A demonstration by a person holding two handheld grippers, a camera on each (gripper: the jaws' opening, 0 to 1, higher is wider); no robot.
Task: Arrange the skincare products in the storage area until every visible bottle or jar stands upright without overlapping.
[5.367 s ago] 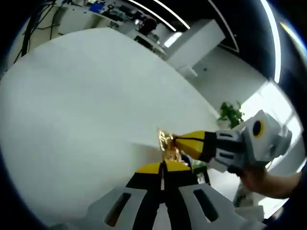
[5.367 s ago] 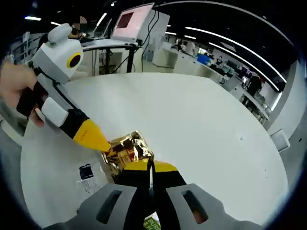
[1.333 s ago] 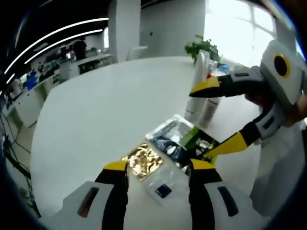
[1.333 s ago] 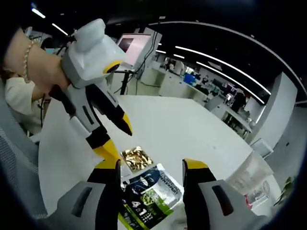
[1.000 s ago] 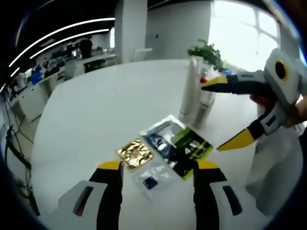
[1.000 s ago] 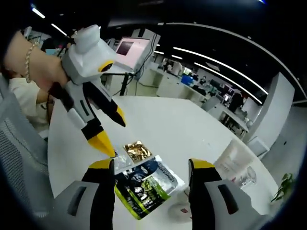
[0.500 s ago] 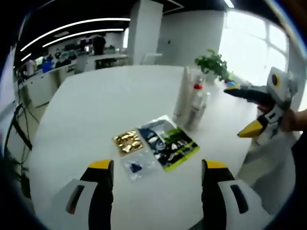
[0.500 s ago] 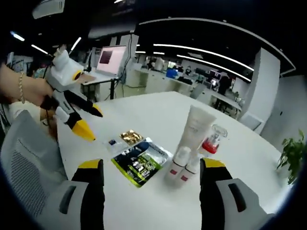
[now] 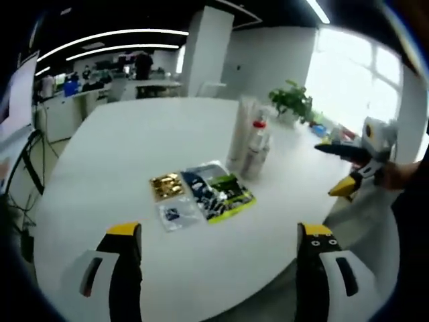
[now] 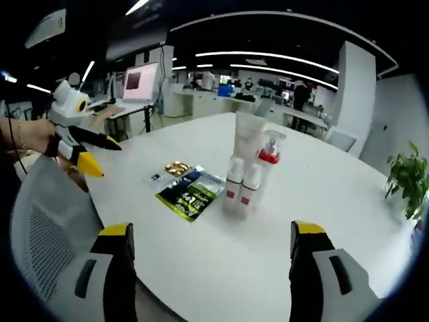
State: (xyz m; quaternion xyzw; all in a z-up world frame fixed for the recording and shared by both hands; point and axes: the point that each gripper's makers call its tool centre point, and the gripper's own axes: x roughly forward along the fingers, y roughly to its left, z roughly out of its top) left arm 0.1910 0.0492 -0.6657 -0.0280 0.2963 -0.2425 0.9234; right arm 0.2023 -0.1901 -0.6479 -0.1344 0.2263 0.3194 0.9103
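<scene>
Bottles (image 10: 247, 176) stood upright together ahead of your right gripper (image 10: 213, 258) (sachets (image 10: 190, 195) lay beside them); your left gripper (image 9: 218, 258) also gaped, holding nothing.

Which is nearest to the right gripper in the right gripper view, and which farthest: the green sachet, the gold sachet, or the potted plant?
From the right gripper:
1. Green sachet, on the table, just ahead.
2. Gold sachet, beyond it, toward the view's left.
3. Potted plant, off the table, at the view's right.

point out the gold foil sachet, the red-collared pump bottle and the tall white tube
gold foil sachet (image 9: 166, 186), left gripper view, its middle
red-collared clear pump bottle (image 10: 268, 158), right gripper view, red collar
tall white tube (image 10: 249, 141), right gripper view, upper body
</scene>
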